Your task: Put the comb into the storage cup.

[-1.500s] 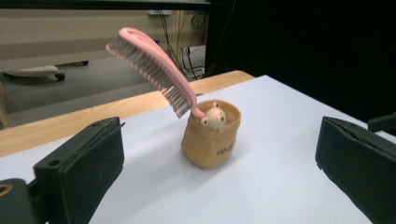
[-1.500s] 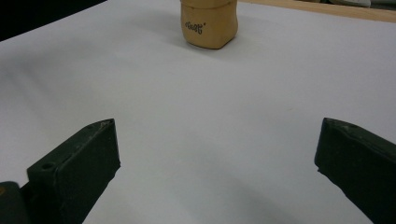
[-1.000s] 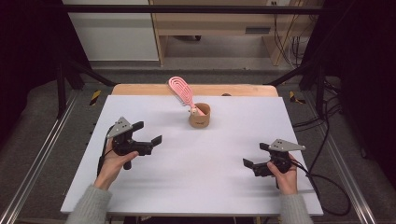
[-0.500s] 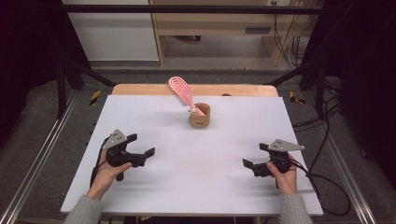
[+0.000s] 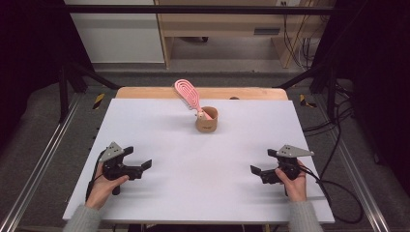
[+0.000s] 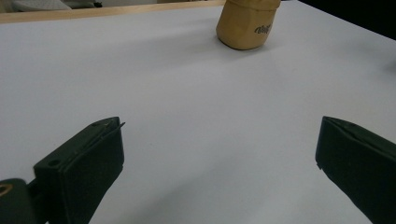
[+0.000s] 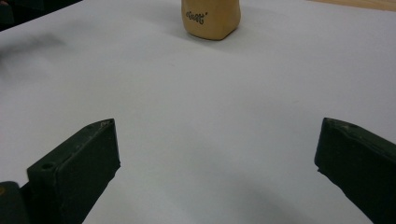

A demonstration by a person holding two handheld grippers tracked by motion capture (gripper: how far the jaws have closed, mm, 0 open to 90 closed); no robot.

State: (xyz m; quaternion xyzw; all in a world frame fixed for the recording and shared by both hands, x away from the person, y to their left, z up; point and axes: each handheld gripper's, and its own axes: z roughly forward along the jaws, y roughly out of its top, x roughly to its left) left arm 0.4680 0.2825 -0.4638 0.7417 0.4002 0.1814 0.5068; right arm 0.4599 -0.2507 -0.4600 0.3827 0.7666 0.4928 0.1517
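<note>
The left hand-held gripper sits low over the near-left part of the white rectangular worktop, its jaws spread wide and holding nothing; the right hand-held gripper mirrors it at the near right, likewise released and empty. Both point inward, well apart from the things at the far middle of the worktop.

There stands the small tan cup, upright, a dark logo on its side. It looks light and stiff, possibly ceramic or moulded plastic, though the surface is too small in the high view to tell which. Its rounded wall seems smooth, so a squeeze across the body may slip; gripping low on the belly, or over the rim, is likely surer. A nudge could tip it, since it carries a top-heavy load.

That load is the pink slotted plastic hairbrush, handle down in the cup, head leaning up and away to the left. It should be light, rigid, and not fragile. The bare stretch of handle just above the rim is the likely place to take hold; the open-ribbed head offers poor purchase.

Compared with a second ago, the left hand-held gripper has dropped and drawn back toward the near edge. The right one, the cup and the hairbrush have stayed put.
</note>
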